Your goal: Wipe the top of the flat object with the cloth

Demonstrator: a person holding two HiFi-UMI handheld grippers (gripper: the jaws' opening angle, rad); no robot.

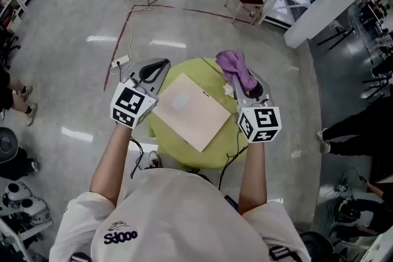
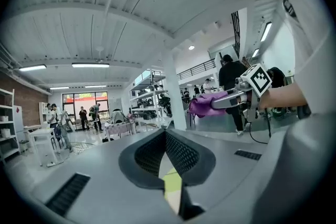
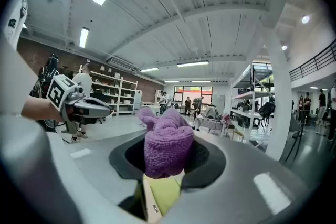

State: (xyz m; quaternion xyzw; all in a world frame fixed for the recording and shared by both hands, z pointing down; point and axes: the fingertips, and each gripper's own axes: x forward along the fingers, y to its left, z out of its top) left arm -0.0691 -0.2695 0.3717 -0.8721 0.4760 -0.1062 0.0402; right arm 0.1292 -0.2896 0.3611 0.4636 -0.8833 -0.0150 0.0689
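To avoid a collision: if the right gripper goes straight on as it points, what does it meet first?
Nothing near: the right gripper, shut on the purple cloth, faces open room; depth is uncertain.

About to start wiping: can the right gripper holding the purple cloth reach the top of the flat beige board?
Probably yes. The right gripper, shut on the purple cloth, hangs by the right edge of the flat beige board, whose top looks bare; the left gripper is off to its left.
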